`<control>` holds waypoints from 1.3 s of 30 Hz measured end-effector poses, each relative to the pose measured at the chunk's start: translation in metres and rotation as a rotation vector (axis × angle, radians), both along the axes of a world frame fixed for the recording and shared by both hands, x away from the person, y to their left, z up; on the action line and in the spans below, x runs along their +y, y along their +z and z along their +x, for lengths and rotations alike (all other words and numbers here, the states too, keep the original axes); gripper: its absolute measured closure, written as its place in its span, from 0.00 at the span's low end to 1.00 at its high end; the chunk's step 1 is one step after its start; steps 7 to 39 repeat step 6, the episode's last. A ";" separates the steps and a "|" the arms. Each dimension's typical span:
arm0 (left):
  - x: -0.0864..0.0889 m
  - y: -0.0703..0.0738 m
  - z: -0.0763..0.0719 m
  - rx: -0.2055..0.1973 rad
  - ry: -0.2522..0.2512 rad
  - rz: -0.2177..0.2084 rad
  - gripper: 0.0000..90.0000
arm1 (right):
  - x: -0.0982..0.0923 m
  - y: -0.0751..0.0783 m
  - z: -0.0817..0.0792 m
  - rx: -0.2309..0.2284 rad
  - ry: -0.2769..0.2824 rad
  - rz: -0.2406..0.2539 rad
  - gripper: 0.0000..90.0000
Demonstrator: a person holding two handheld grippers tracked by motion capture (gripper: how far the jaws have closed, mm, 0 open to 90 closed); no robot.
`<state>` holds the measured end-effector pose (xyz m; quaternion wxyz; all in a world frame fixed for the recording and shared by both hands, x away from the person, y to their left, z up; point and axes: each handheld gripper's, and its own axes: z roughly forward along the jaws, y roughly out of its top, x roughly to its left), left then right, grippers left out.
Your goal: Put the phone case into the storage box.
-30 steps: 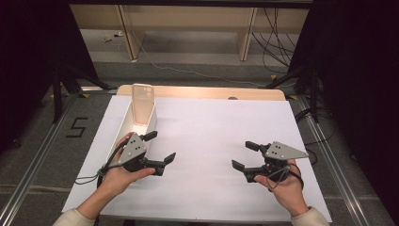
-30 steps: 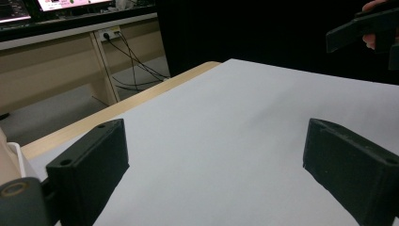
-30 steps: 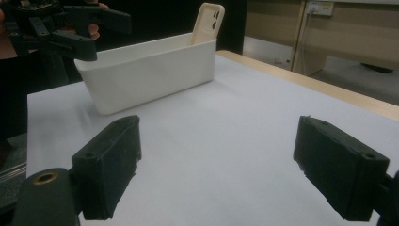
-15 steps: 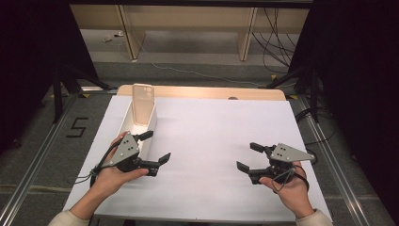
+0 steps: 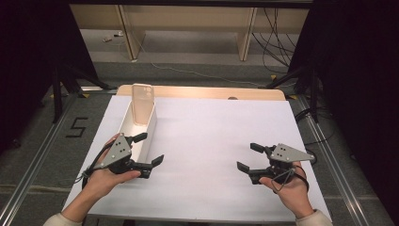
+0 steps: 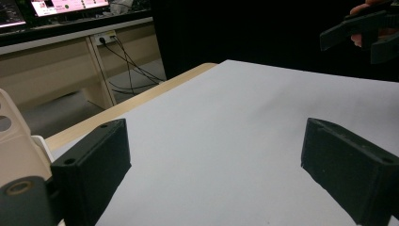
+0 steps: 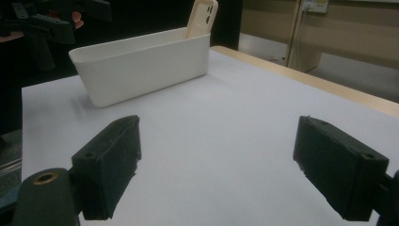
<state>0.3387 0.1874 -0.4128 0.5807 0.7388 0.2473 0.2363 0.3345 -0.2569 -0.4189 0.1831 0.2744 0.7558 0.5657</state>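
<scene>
Here both claws, left claw and right claw, gape empty beside the bin.

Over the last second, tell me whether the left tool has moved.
Yes. The left tool has drawn back toward the person, along the white bin, and now sits at its near end.

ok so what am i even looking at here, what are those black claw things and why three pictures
A person sits at a table covered in white paper and holds a hand-operated clamp in each hand. The high view looks down from above: left gripper, right gripper. Each of the other two pictures comes from a camera riding on one gripper, looking out between its own two black jaws. Both grippers are open and hold nothing. On the paper stands a long white bin with a beige phone case leaning upright inside its far end.
</scene>
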 end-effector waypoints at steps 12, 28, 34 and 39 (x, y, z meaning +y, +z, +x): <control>0.002 -0.001 0.000 0.006 0.005 0.001 0.09 | -0.002 0.000 0.001 0.008 0.007 0.008 0.18; 0.002 -0.001 0.000 0.006 0.005 0.001 0.09 | -0.002 0.000 0.001 0.008 0.007 0.008 0.18; 0.002 -0.001 0.000 0.006 0.005 0.001 0.09 | -0.002 0.000 0.001 0.008 0.007 0.008 0.18; 0.002 -0.001 0.000 0.006 0.005 0.001 0.09 | -0.002 0.000 0.001 0.008 0.007 0.008 0.18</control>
